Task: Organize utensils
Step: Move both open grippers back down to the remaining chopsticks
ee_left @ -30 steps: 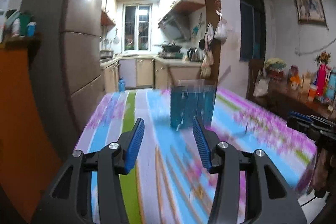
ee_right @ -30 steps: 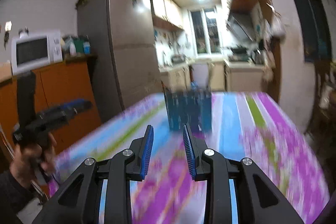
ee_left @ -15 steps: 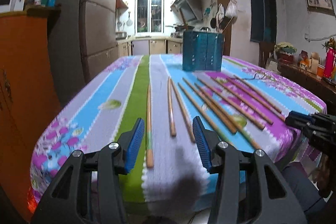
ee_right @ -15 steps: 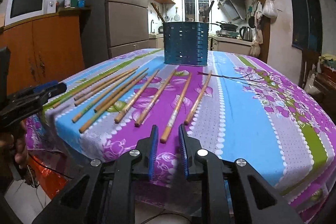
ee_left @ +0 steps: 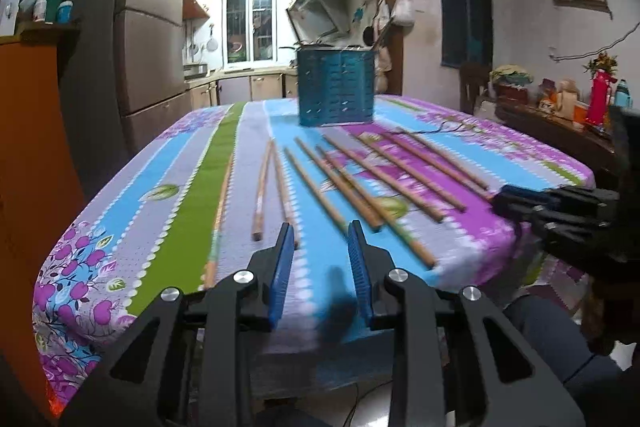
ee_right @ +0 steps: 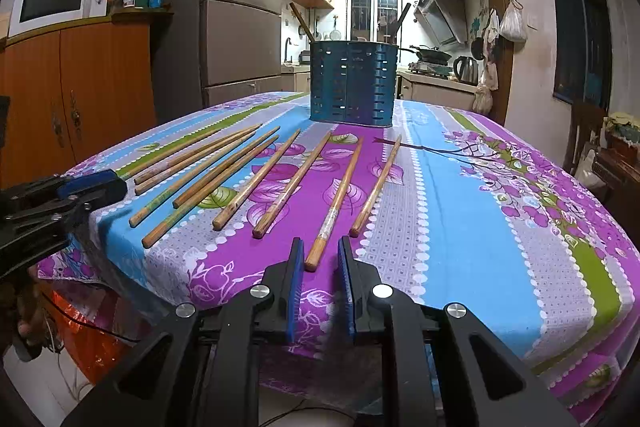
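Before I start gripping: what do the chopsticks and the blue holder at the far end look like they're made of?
Chopsticks: wood or bamboo by the look, tan with visible grain and a dull, worn finish; a few carry faded printing near the thick end. Utensil holder: rigid blue walls with rows of punched slots and a slight sheen; could be painted metal or plastic, the views don't settle which.

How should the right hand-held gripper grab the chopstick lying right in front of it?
Probably by its thick near end, coming in low from the table edge. The chopstick lies flat, pointing away toward the blue holder, and that end sits just ahead of the right hand-held gripper.
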Available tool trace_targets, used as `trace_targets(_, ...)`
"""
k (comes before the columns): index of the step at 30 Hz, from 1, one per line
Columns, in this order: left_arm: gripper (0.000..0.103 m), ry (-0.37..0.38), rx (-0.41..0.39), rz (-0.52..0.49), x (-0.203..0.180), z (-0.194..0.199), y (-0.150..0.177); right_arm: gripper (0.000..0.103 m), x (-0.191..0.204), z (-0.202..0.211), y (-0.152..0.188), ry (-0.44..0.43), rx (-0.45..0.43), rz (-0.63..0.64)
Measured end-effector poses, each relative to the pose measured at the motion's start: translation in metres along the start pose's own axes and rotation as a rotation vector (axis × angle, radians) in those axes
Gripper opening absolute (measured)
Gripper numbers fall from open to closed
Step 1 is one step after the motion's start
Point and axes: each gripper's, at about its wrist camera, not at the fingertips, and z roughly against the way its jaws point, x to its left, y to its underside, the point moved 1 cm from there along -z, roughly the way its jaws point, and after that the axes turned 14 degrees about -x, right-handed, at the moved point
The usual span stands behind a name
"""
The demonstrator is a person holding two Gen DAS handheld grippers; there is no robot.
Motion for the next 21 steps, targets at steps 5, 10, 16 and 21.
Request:
trace_targets(5,0.027,0.035,0.015,-0.018,-0.020,-0.003,0.009,0.019,0.000,-0.001,0.001,-0.001,-0.005,0.002)
trace_targets(10,0.027,0.006,0.028,-0.035,-0.022,-0.011,0.018,0.019,0.001,0.000,0.002,0.003,-0.018,0.007)
trace_targets(16,0.025,-0.006,0.006,-0.036,-0.022,-0.011,0.021,0.019,0.003,0.001,0.004,0.011,-0.036,0.021)
trace_targets(21,0.025,-0.013,-0.009,-0.012,-0.022,-0.012,0.021,0.019,0.006,-0.001,0.004,0.019,-0.055,0.035)
